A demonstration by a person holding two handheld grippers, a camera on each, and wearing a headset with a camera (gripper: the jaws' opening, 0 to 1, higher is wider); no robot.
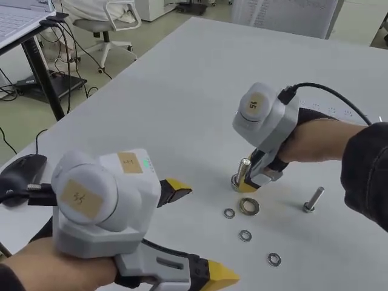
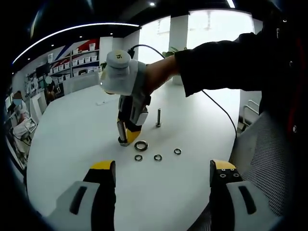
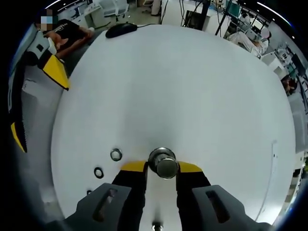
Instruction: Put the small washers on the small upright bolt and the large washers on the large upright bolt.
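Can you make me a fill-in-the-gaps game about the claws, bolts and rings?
The left claw is wide ___.
The right claw is shut on the large bolt; the other bolt is the ___ one.
Near the large washer lie ___ small washers.
Missing words: open, small, three.

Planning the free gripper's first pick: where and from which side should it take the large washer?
Probably its outer rim, pinched from above. The large washer lies flat on the table, so only its thin edge offers grip. Approach from the near side with the open left gripper: the right gripper, shut on the large bolt, crowds its far side.
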